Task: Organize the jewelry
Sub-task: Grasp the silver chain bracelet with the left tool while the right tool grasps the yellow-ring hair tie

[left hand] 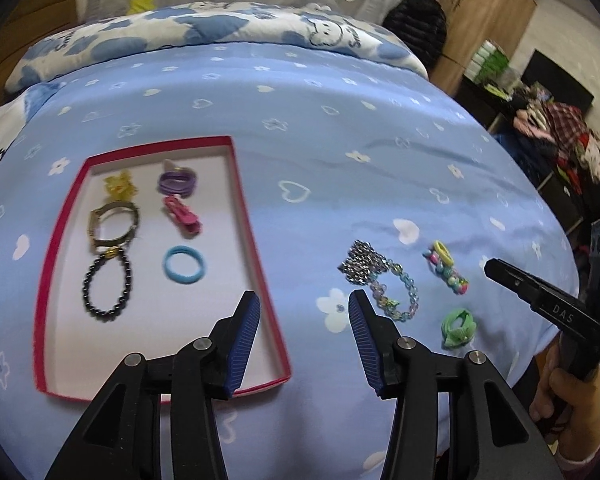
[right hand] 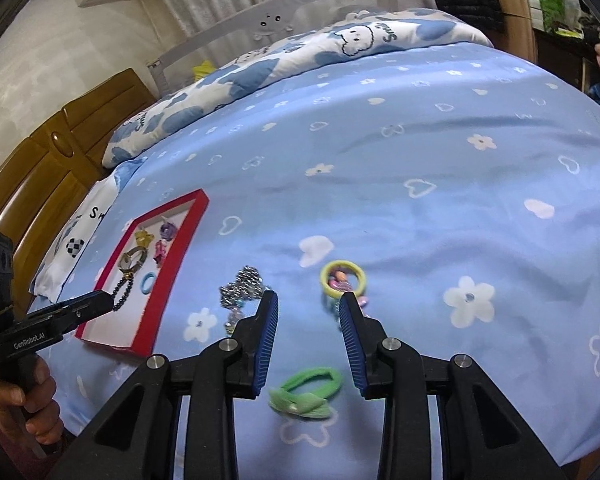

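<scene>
A red-rimmed box (left hand: 256, 240) lies on the blue bedspread and holds a gold watch (left hand: 114, 226), a black bead bracelet (left hand: 108, 284), a blue hair tie (left hand: 183, 264), a pink clip (left hand: 181, 214), purple hair ties (left hand: 177, 182) and a yellow piece (left hand: 120, 186). To its right lie a silver chain (left hand: 360, 266), a pastel bead bracelet (left hand: 396, 294), a colourful bead piece with a yellow ring (left hand: 446, 266) and a green hair tie (left hand: 458, 328). My left gripper (left hand: 304, 306) is open and empty above the box's right rim. My right gripper (right hand: 309, 306) is open and empty above the green hair tie (right hand: 306, 392).
The box (right hand: 156, 292) sits left in the right wrist view, with the silver chain (right hand: 242, 284) and yellow ring (right hand: 342, 278) ahead of the fingers. A folded patterned quilt (left hand: 204, 32) lies at the bed's far end. Cluttered shelves (left hand: 552, 136) stand at right.
</scene>
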`<state>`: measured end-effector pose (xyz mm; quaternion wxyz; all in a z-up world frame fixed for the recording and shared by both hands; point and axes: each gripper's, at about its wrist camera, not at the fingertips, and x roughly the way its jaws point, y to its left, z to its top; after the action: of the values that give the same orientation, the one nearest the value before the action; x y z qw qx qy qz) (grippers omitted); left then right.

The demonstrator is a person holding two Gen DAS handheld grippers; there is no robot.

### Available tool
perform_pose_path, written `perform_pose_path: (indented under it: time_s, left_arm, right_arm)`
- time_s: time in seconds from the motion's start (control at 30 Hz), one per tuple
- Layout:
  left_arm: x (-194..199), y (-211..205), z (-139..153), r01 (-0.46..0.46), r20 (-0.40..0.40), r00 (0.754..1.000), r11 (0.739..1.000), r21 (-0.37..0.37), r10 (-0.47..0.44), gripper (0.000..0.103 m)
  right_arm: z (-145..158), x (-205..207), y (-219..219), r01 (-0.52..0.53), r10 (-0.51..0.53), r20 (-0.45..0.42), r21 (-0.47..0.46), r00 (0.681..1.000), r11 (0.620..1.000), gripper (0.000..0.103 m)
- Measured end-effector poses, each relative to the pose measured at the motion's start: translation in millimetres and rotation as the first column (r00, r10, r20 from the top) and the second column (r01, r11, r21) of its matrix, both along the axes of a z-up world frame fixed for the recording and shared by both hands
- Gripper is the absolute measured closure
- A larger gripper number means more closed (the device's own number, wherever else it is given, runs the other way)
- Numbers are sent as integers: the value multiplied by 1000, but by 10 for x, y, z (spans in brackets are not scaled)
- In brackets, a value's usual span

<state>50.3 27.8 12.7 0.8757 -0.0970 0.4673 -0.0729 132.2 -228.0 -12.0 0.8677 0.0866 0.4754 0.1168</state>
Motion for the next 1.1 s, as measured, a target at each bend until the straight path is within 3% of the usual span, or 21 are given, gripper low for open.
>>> perform_pose_path:
  time_s: [0.7, 1.1]
  left_arm:
    - [729, -554, -360, 99, -92, 992, 990, 97, -91, 57]
    - [1107, -843, -704, 175, -177, 973, 974, 142, -149, 57]
  right_arm:
    - [-227, 289, -229, 11, -13, -49, -30, 999, 999, 71]
    - [-496, 565, -174, -68, 57, -129, -84, 990, 994, 72]
